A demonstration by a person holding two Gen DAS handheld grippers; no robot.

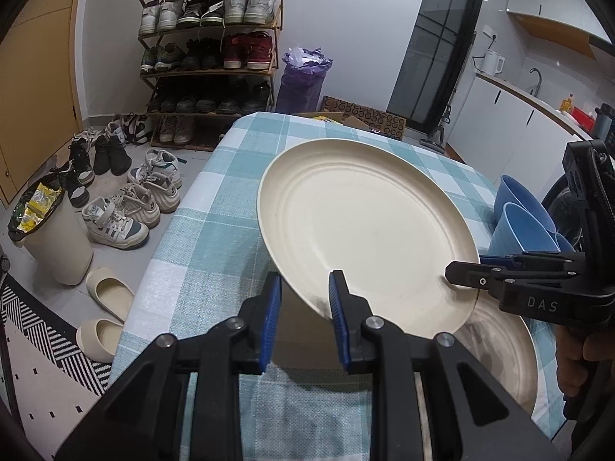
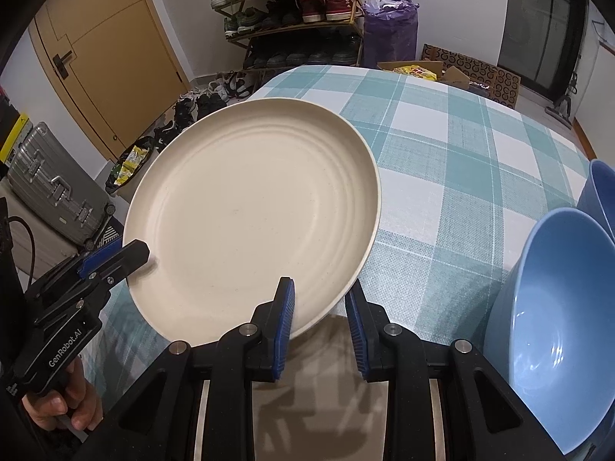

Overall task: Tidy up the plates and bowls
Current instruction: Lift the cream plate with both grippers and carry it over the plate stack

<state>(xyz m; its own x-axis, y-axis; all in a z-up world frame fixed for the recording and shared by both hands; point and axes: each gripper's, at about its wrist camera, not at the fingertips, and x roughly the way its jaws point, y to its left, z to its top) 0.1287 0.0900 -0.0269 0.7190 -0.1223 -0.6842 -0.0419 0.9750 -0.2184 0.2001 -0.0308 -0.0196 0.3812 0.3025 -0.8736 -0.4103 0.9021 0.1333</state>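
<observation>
Both grippers, left gripper [image 1: 303,319] and right gripper [image 2: 319,326], are clamped on the cream plate's [image 1: 365,226] rim, held tilted above the counter [image 2: 442,161]. Next, prob. lower it level onto the second plate [image 1: 503,349] (blue bowls [image 2: 553,326] wait alongside).

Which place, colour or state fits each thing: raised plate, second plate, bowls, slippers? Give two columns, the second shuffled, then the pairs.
Things:
1 raised plate
2 second plate
3 bowls
4 slippers

Place, colour or state:
A on the floor
B flat on the table
C tilted, gripped at its rim
D blue

Pairs: 1-C; 2-B; 3-D; 4-A
</observation>
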